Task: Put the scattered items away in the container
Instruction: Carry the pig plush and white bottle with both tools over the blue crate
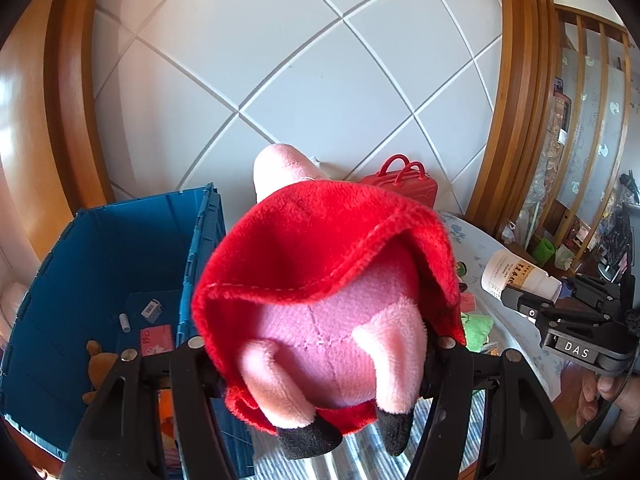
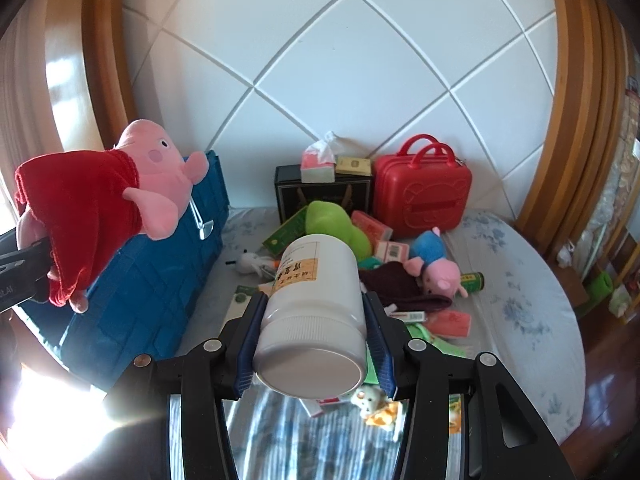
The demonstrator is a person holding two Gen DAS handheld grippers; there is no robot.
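Above the ribbed blue crate (image 1: pixel 120 264), my left gripper (image 1: pixel 320 352) clamps a fuzzy pig plush (image 1: pixel 320 300); right gripper (image 2: pixel 316 344) grips a smooth white bottle (image 2: pixel 316 304).

This is a bedroom in a home. A bed (image 2: pixel 516 280) with a flowery sheet has a padded white headboard (image 2: pixel 340 60) in a wood frame (image 2: pixel 576 100), and soft toys (image 2: pixel 436 264) lie in the middle of it.

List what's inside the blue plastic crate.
Inside the blue plastic crate: a brown plush toy, a pink packet, a small white tube and a small labelled box. The left gripper and its red-dressed pink pig plush cover the crate's near right corner.
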